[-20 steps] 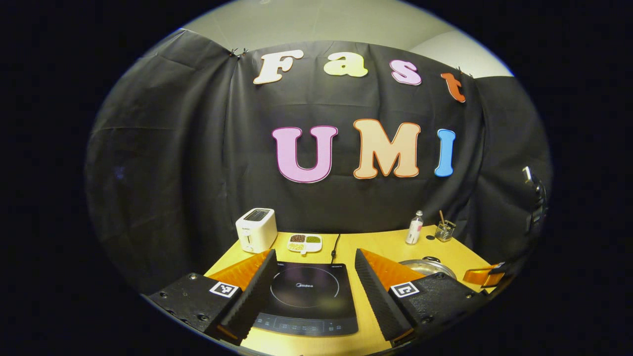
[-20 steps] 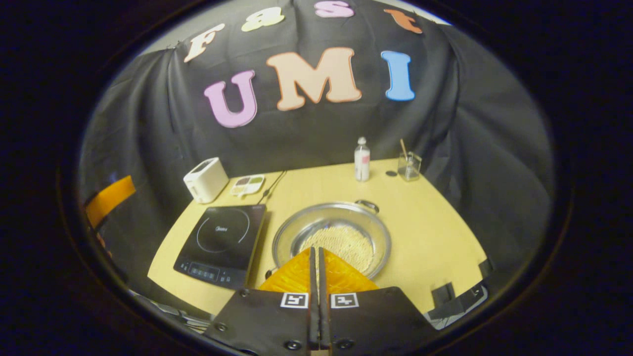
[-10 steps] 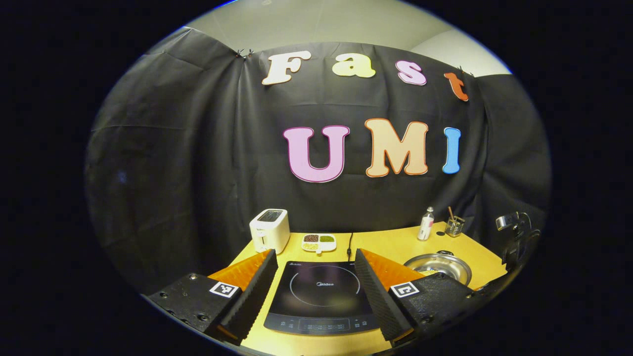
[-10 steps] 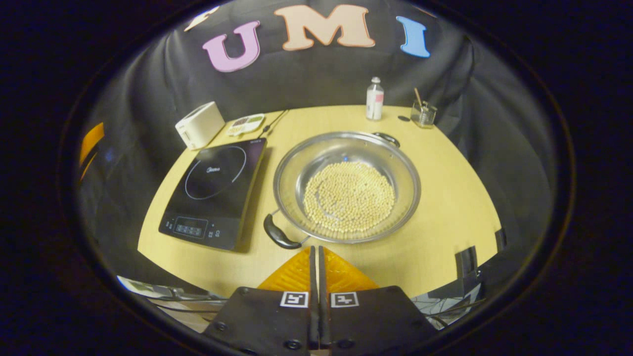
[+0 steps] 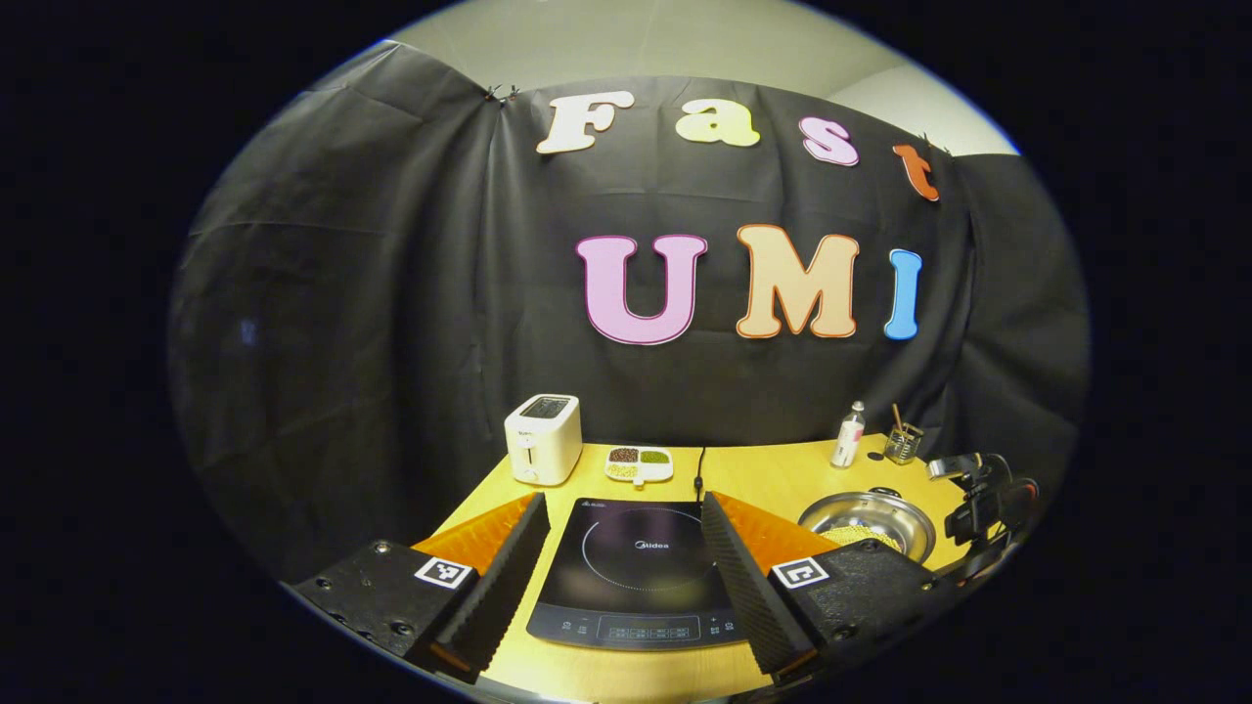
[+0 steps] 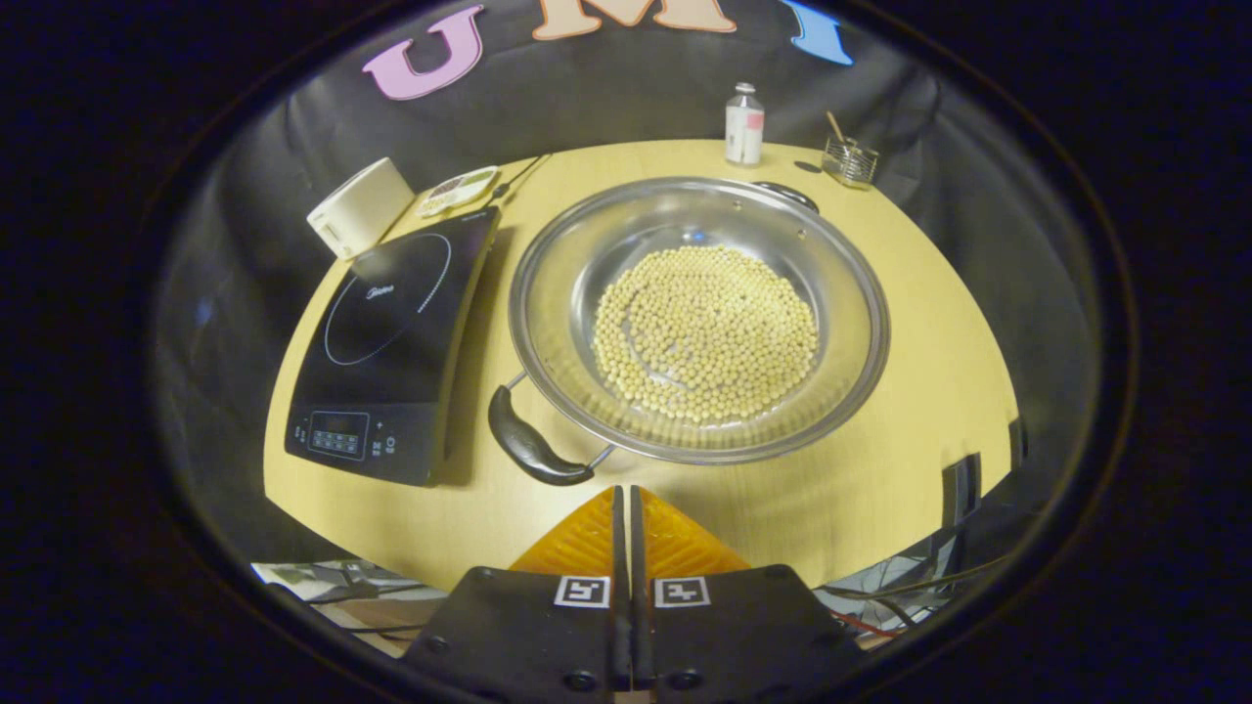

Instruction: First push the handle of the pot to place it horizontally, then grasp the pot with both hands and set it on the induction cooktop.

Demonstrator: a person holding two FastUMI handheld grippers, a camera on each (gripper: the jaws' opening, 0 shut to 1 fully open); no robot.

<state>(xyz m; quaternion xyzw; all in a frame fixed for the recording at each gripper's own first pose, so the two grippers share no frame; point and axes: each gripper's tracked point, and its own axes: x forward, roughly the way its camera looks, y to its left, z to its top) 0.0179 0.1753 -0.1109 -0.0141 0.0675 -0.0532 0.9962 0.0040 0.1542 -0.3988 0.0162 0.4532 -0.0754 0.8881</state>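
A wide steel pot [image 6: 841,284] holding pale round beans rests on the yellow table, right of the black induction cooktop [image 6: 386,337]. Its near black handle [image 6: 528,448] points toward the front left; the far handle [image 6: 787,194] sits at the back rim. My right gripper [image 6: 623,494] is shut and empty, hovering just in front of the pot, a little right of the near handle. In the left gripper view, my left gripper [image 5: 621,513] stands open over the cooktop [image 5: 641,572], with the pot [image 5: 866,513] to its right.
A white toaster [image 5: 543,438] and a small divided dish [image 5: 638,462] stand behind the cooktop. A small bottle [image 6: 743,123] and a glass with a stick [image 6: 849,158] sit at the back right. The table's front edge [image 6: 411,528] lies just below my right gripper.
My right gripper has dropped and tilted down toward the pot, which now looms larger below it. My left gripper has drifted slightly leftward and back, staying open.
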